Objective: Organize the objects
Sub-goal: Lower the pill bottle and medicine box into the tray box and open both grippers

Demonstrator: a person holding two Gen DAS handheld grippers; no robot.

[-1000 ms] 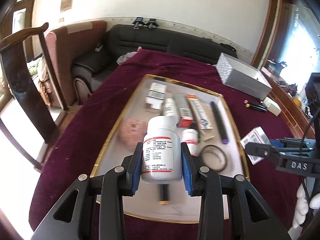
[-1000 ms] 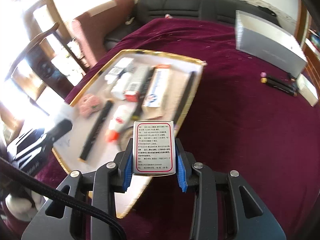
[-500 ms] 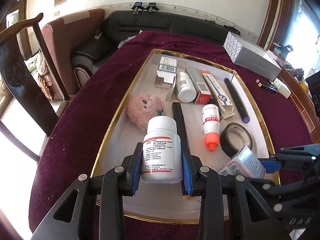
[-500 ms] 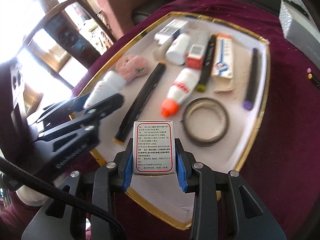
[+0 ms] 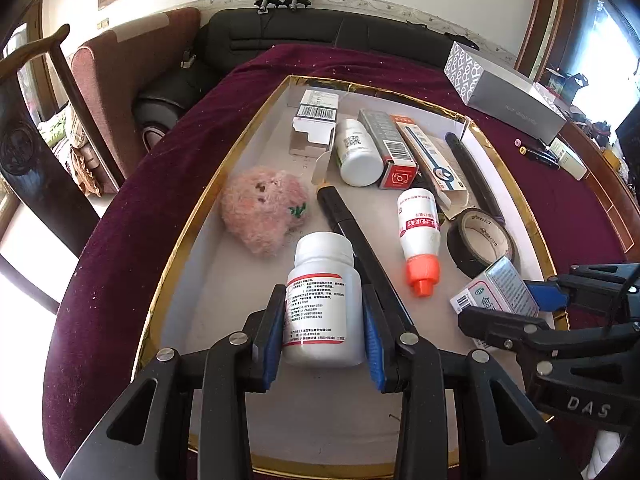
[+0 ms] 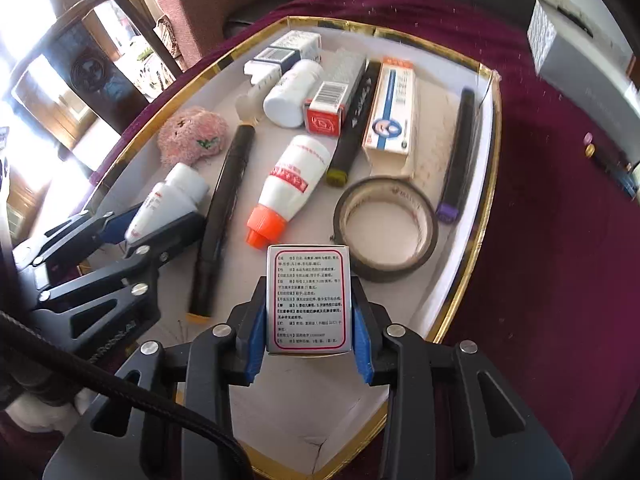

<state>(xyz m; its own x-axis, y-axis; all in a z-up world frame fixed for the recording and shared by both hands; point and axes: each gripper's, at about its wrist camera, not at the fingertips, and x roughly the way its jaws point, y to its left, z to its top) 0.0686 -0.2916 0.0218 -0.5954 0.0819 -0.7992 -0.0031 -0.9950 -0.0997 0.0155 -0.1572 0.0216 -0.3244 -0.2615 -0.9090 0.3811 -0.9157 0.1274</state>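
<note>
My left gripper [image 5: 322, 312] is shut on a white pill bottle [image 5: 320, 300] with a red-edged label, held low over the near left part of the gold-rimmed tray [image 5: 176, 248]. My right gripper [image 6: 308, 312] is shut on a small silver medicine box [image 6: 308, 300] with a red-framed label, held over the tray's near edge [image 6: 464, 292]. The box also shows in the left wrist view [image 5: 496, 292], beside the tape roll. The bottle also shows in the right wrist view [image 6: 172, 196].
The tray holds a pink plush [image 5: 260, 208], a black marker [image 5: 360, 248], an orange-capped bottle [image 5: 418, 236], a tape roll [image 6: 386, 228], several boxes and a purple-ended pen [image 6: 456, 168]. A grey box [image 5: 504, 92] and pens [image 5: 536, 152] lie on the maroon cloth.
Both grippers have come forward and down over the tray with their loads. The right gripper moved in from the tray's right side to its near edge. Neither grip has changed.
</note>
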